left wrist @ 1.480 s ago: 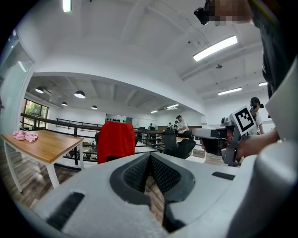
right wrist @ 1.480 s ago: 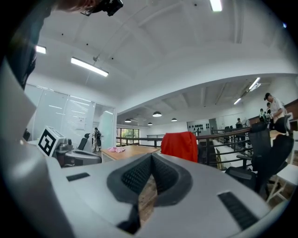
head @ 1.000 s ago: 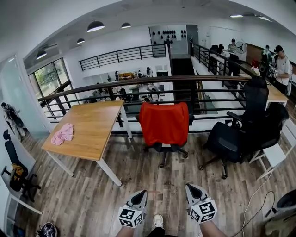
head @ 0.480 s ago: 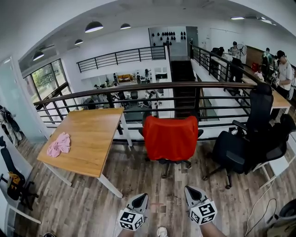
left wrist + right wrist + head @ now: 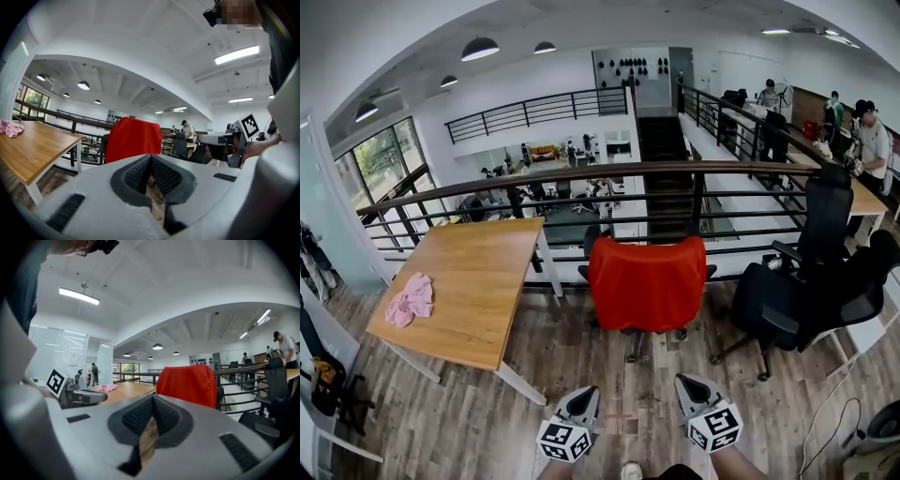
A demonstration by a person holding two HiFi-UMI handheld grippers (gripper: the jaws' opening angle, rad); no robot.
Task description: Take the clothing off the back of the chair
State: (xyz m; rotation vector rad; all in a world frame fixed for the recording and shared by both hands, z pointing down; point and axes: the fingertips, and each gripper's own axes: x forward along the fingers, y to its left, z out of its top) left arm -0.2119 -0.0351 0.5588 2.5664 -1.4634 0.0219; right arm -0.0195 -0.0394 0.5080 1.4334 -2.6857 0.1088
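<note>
Nearest, at the lower edge of the head view, the left gripper (image 5: 583, 394) and the right gripper (image 5: 688, 384) were held side by side above the wood-plank floor (image 5: 487, 412), both pointing toward the chair. Each gripper's own view showed its jaws closed together with nothing between them; neither held anything. Ahead, well apart from both grippers, stood the office chair (image 5: 635, 330), with the red clothing (image 5: 647, 283) draped over its backrest and covering most of it. Neither gripper touched the garment. Left of the chair stood a wooden table (image 5: 478, 272), with a pink cloth (image 5: 411, 300) crumpled near its left edge. To the right sat a black office chair (image 5: 792, 300). Behind these ran a dark railing (image 5: 534, 178), and beyond it lay a lower level with desks. A person (image 5: 872, 141) stood at the far right beside another desk.
</note>
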